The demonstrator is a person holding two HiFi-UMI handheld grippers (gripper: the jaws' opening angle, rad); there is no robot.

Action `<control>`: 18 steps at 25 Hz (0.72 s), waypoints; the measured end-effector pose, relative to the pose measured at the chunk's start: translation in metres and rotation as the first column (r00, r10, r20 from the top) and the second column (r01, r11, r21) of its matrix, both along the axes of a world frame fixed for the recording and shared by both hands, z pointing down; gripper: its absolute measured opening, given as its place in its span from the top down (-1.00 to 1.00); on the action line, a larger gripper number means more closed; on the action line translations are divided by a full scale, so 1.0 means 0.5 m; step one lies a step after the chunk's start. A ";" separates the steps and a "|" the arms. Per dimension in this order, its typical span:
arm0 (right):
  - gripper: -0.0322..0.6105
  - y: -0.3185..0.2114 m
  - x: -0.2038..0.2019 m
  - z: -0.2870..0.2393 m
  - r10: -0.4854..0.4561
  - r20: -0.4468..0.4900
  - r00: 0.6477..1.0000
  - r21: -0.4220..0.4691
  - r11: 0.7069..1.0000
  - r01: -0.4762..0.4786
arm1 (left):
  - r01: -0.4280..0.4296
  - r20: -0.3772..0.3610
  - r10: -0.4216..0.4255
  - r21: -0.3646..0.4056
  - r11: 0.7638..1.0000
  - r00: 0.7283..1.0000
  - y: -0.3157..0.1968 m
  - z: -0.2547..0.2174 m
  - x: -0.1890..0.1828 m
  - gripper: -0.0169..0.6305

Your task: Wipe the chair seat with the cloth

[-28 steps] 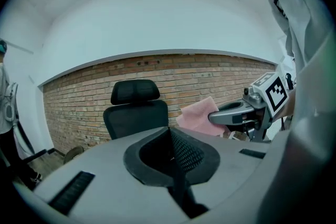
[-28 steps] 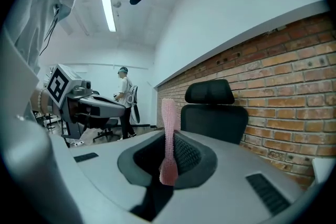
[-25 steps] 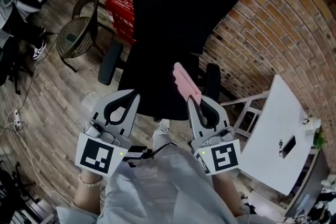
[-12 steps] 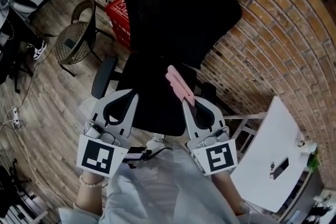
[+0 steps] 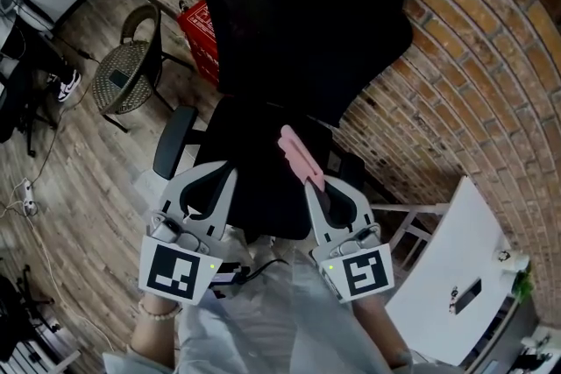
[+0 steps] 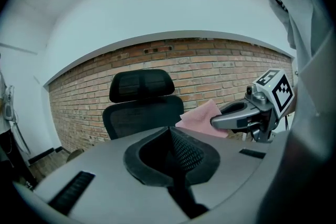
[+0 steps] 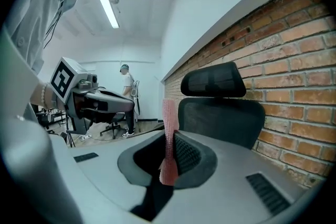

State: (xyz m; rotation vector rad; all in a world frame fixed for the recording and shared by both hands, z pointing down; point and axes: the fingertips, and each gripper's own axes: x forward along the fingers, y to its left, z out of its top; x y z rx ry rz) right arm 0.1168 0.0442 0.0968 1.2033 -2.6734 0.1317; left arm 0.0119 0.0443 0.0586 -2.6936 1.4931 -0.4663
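Note:
A black office chair [image 5: 307, 22] stands against the brick wall, its seat [image 5: 254, 175] just ahead of both grippers. My right gripper [image 5: 310, 182] is shut on a pink cloth [image 5: 301, 155], which sticks up and forward over the seat's right side. In the right gripper view the cloth [image 7: 168, 113] stands edge-on between the jaws of the right gripper [image 7: 170, 145], with the chair [image 7: 220, 107] behind. My left gripper [image 5: 228, 171] is shut and holds nothing, level with the seat's front left. The left gripper view shows the cloth [image 6: 202, 117] and the right gripper [image 6: 239, 115].
A wicker chair [image 5: 127, 66] and a red crate [image 5: 200, 22] stand left of the office chair. A white table [image 5: 443, 276] is at the right, close to the brick wall [image 5: 473, 57]. Cables lie on the wooden floor at the left. A person [image 7: 127, 89] stands far off.
The head view has shifted so the chair looks nearer and larger. Both grippers sit slightly lower in the frame, still side by side, and the cloth stays held in the right one.

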 end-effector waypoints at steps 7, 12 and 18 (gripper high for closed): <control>0.73 -0.048 -0.027 0.035 0.011 0.003 1.000 -0.015 1.000 -0.011 | -0.021 0.022 0.022 -0.016 1.000 1.000 -0.039 0.038 -0.033 0.89; 0.73 -0.081 -0.054 0.110 -0.005 -0.047 0.999 -0.086 0.996 0.001 | -0.029 0.041 0.031 -0.045 0.999 0.999 -0.073 0.090 -0.062 0.89; 0.73 -0.135 -0.095 0.209 -0.026 -0.079 0.997 -0.137 0.991 0.015 | 0.009 0.045 -0.004 -0.096 0.995 0.999 -0.103 0.177 -0.111 0.89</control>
